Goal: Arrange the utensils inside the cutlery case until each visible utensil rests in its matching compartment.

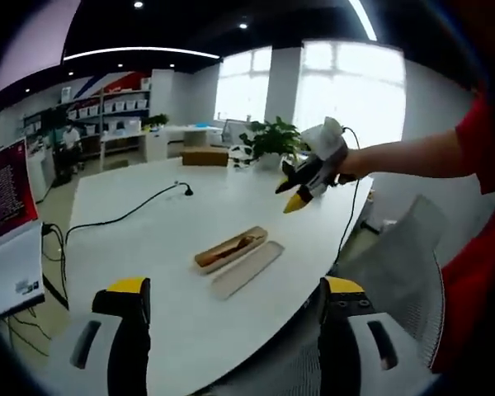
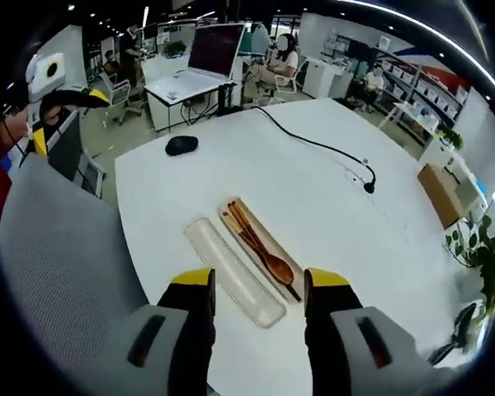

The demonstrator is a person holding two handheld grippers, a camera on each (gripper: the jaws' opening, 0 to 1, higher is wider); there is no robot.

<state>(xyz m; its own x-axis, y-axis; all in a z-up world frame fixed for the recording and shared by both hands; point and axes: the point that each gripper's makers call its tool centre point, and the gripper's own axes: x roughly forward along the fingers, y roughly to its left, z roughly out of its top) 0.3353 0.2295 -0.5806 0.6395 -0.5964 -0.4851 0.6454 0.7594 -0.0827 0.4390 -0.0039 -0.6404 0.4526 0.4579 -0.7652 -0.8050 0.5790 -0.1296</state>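
Now both tools hang open and empty; right tool [image 2: 257,290] should drop onto the wooden spoon [image 2: 268,256] in the case [image 2: 231,206], lid [image 2: 231,272] alongside.

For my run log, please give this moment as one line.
case: open, utensils inside | lid: beside case | left gripper: open | right gripper: open, above case

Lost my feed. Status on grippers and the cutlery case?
Left gripper open, holding nothing. Right gripper open, above the case. Wooden spoon and chopsticks inside; lid off alongside. Nothing in the way.
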